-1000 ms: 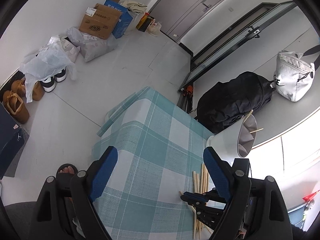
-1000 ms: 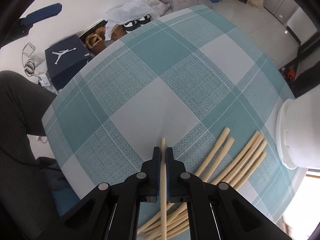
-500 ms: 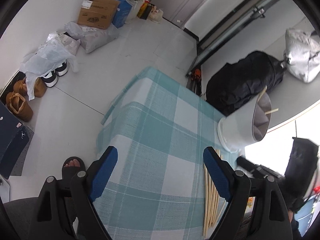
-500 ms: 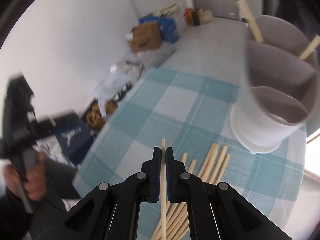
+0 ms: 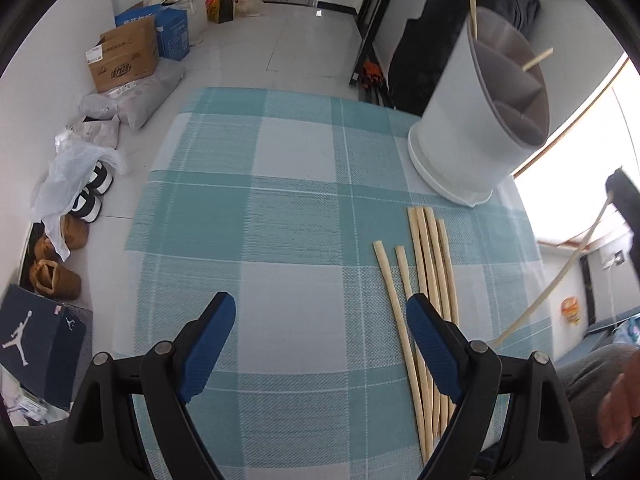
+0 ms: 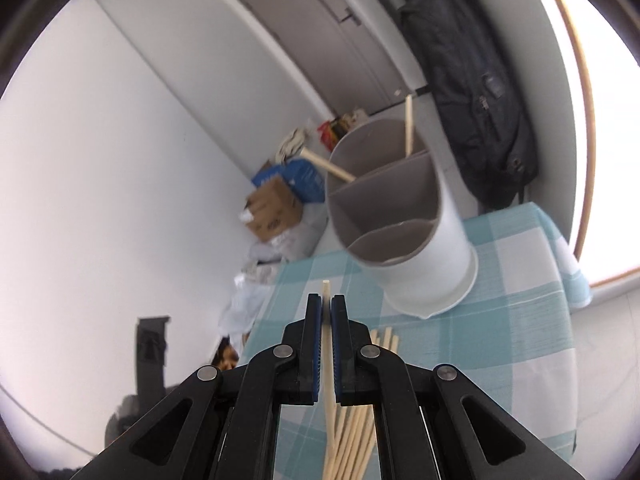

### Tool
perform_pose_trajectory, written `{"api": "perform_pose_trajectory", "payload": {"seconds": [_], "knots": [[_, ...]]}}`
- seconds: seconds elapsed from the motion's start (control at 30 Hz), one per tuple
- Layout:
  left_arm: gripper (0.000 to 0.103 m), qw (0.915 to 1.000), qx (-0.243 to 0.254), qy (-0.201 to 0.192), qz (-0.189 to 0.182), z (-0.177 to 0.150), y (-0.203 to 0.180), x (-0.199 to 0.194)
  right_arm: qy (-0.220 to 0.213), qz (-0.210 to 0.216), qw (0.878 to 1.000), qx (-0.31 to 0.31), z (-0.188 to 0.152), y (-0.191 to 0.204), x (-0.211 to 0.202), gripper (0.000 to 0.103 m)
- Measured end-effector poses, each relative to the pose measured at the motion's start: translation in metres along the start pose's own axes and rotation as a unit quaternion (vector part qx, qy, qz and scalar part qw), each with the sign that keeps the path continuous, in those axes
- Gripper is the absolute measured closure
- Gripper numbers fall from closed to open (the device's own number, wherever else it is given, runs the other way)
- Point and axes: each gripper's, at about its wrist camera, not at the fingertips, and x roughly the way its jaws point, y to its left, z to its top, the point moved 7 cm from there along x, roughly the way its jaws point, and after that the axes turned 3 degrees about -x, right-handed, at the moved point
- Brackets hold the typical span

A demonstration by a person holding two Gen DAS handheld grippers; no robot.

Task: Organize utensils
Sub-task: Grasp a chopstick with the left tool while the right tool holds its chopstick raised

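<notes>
My right gripper [image 6: 326, 308] pinches one pale wooden chopstick [image 6: 326, 292] — tip poking past my fingers | white divided holder [image 6: 404, 216] just ahead, two sticks inside | my left gripper [image 5: 320, 344] gapes wide, empty — loose chopsticks [image 5: 424, 264] beside its right finger on the checked cloth [image 5: 248, 208]

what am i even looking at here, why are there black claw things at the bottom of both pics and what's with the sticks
No robot here: a person holds a two-finger gripper in each hand, and each carries a wide-angle camera looking along its fingers. That is why black claws with blue pads fill the bottom of both pictures.

One picture comes from the left gripper, open with nothing between its jaws, above a checked tablecloth. On the cloth lie loose chopsticks beside a white divided holder, which already has two chopsticks standing in it.

The other picture comes from the right gripper, shut on a single chopstick and pointing toward the holder. In the left view that chopstick shows at the right edge.
</notes>
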Motion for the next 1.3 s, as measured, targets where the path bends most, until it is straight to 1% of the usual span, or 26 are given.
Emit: {"api": "perform_pose_trajectory", "payload": {"seconds": [0.13,0.23,0.3,0.37,0.47,0.6,0.7,0.87,0.97,1.03,1.07,1.13,1.23,1.3], "knots": [[0.019,0.9998,0.002,0.018,0.007,0.004,-0.008,0.01,-0.015,-0.003,1.0,-0.019,0.002,0.003,-0.013,0.099],[0.019,0.9991,-0.002,0.034,0.027,0.007,-0.009,0.018,-0.029,-0.007,0.999,-0.035,0.003,0.004,-0.026,0.099],[0.019,0.9987,-0.006,0.04,0.032,0.007,-0.009,0.024,-0.035,-0.003,0.999,-0.034,0.001,0.0,-0.028,0.099],[0.019,0.9977,-0.007,0.053,0.042,0.005,-0.009,0.031,-0.04,-0.005,0.999,-0.032,0.003,-0.004,-0.034,0.099],[0.019,0.9961,-0.002,0.075,0.047,0.002,-0.011,0.042,-0.04,-0.001,0.999,-0.021,0.003,-0.009,-0.039,0.099],[0.019,0.9936,0.015,0.076,0.082,0.001,-0.013,0.045,-0.048,-0.006,0.998,-0.026,0.005,-0.012,-0.045,0.099],[0.019,0.992,0.02,0.075,0.1,0.0,-0.014,0.046,-0.05,-0.009,0.998,-0.031,0.005,-0.011,-0.048,0.099],[0.024,0.992,0.013,0.072,0.103,0.004,-0.01,0.046,-0.054,-0.002,0.998,-0.029,0.006,-0.011,-0.053,0.099],[0.025,0.9914,0.025,0.077,0.103,0.007,-0.012,0.05,-0.055,0.003,0.998,-0.027,0.006,-0.013,-0.054,0.099],[0.027,0.9911,0.031,0.081,0.101,0.008,-0.015,0.051,-0.057,0.004,0.998,-0.025,0.007,-0.013,-0.056,0.099],[0.034,0.9912,0.036,0.081,0.098,0.01,-0.017,0.051,-0.058,0.004,0.998,-0.024,0.007,-0.013,-0.057,0.099],[0.042,0.991,0.045,0.083,0.095,0.014,-0.021,0.051,-0.059,0.005,0.998,-0.025,0.007,-0.013,-0.058,0.099],[0.042,0.9903,0.042,0.092,0.095,0.019,-0.023,0.054,-0.056,0.005,0.998,-0.025,0.007,-0.013,-0.058,0.099],[0.042,0.9898,0.049,0.094,0.094,0.021,-0.026,0.055,-0.055,0.004,0.998,-0.025,0.007,-0.013,-0.058,0.099]]}}
